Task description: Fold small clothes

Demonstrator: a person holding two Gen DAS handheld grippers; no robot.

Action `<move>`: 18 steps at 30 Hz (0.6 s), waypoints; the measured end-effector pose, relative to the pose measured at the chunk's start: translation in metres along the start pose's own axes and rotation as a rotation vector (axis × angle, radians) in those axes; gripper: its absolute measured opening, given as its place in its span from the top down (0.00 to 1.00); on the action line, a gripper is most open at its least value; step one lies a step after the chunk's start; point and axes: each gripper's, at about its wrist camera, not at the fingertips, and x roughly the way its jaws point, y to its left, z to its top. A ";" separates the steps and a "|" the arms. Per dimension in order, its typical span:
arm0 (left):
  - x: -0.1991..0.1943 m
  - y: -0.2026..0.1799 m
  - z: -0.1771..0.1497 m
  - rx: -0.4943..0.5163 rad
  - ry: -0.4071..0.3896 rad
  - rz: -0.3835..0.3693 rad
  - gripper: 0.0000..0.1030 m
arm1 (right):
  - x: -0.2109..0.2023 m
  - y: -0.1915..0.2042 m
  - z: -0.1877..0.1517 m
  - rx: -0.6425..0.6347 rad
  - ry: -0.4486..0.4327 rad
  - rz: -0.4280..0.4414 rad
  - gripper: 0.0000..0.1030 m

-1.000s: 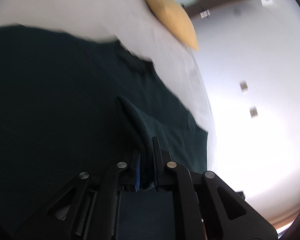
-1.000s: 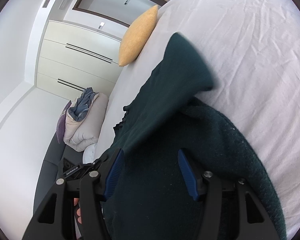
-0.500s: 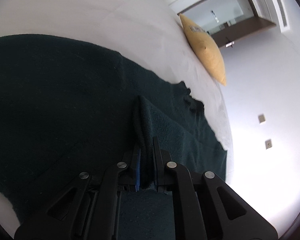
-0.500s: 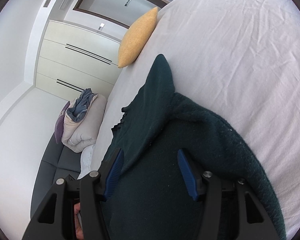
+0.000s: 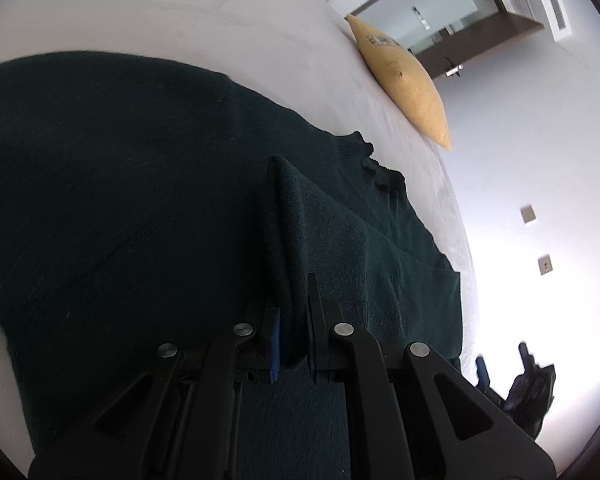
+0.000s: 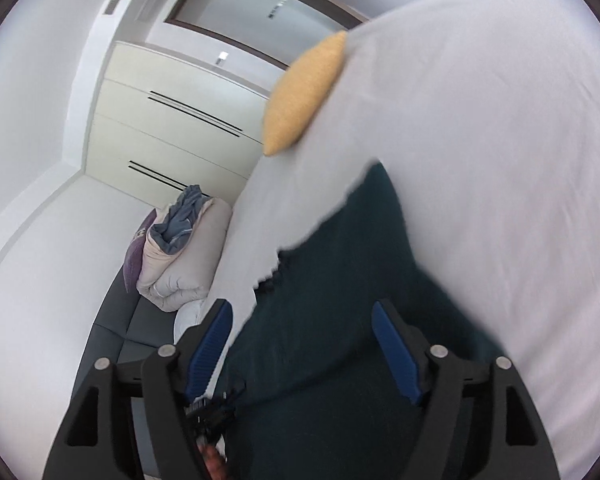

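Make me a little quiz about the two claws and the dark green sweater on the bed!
1. True or false: the left claw is pinching a fold of the dark green sweater.
2. Is the right claw open or shut?
3. What colour is the pillow on the bed: A) yellow, B) red, C) black?

Key: 1 true; 2 open, with sweater lying between its fingers; 3 A.
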 end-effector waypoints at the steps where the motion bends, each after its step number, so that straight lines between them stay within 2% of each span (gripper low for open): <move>1: -0.001 0.001 -0.003 -0.003 0.002 -0.002 0.92 | 0.006 0.001 0.011 -0.003 0.009 -0.002 0.25; 4: -0.003 0.001 -0.010 0.000 0.001 -0.003 0.92 | 0.035 -0.001 0.046 0.008 0.074 0.012 0.24; 9: -0.005 0.007 -0.016 -0.023 -0.009 -0.021 0.92 | 0.078 -0.018 0.082 0.048 0.165 0.015 0.24; 11: -0.001 0.008 -0.016 -0.013 -0.005 -0.019 0.92 | 0.094 -0.032 0.087 0.081 0.204 -0.028 0.24; 13: 0.003 0.014 -0.016 -0.028 0.002 -0.035 0.92 | 0.101 -0.044 0.087 0.094 0.222 -0.035 0.29; 14: 0.003 0.015 -0.016 -0.030 0.002 -0.039 0.92 | 0.100 -0.044 0.085 0.073 0.229 -0.037 0.32; 18: 0.008 0.018 -0.014 -0.039 -0.006 -0.057 0.92 | 0.085 -0.039 0.070 0.026 0.278 -0.040 0.32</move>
